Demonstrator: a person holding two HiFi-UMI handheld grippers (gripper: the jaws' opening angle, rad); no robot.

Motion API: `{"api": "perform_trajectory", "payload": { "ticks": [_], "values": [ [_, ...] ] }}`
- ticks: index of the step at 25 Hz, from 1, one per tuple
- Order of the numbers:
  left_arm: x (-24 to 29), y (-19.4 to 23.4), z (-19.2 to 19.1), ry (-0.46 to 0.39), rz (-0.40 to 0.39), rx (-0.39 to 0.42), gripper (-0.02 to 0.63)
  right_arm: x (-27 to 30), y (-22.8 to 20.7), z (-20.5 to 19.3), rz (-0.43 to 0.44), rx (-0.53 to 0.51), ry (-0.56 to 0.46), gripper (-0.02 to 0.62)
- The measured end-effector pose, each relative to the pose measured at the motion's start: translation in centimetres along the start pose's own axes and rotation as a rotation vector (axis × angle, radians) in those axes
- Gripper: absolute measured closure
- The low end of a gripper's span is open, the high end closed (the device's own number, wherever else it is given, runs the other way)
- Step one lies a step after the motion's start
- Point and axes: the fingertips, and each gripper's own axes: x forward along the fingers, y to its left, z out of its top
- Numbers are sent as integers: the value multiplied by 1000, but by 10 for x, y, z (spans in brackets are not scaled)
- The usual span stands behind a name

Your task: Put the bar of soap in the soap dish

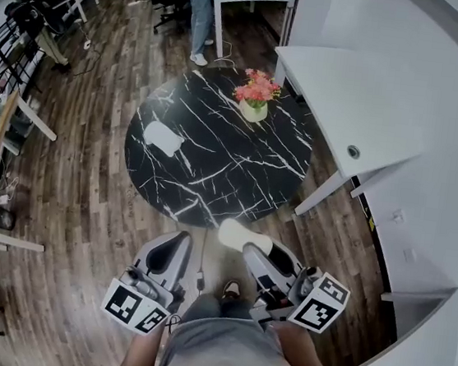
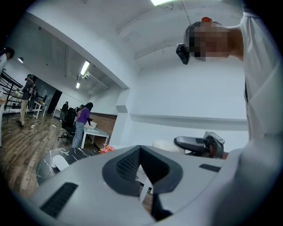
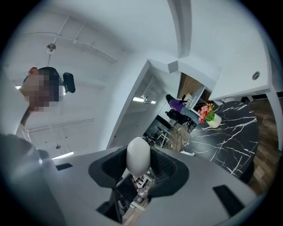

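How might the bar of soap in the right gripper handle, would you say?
The bar of soap looks smooth and rounded, so it may slip in the right gripper. Its oval shape could rock or slide when released.

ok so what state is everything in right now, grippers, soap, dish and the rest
right gripper: shut on the bar of soap
bar of soap: gripped, not yet in the soap dish
left gripper: shut, nothing held
soap dish: lying on the round table, no soap in it
flower pot: upright at the table's far side
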Motion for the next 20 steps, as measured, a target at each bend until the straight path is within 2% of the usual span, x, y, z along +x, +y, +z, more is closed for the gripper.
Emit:
{"api": "perform_trajectory", "payload": {
  "ticks": [3, 8, 15, 20],
  "values": [
    [6, -3, 4, -17, -14, 0, 603, 4, -4, 5, 10, 6, 2, 437],
    [10, 7, 2, 0, 19, 2, 603, 17, -11, 6, 31, 20, 16, 436],
    [19, 36, 9, -11, 53, 12, 603, 49, -18, 11, 57, 8, 35, 436],
    [31, 64, 13, -21, 49, 8, 603, 81, -24, 13, 58, -5, 48, 437]
  ]
}}
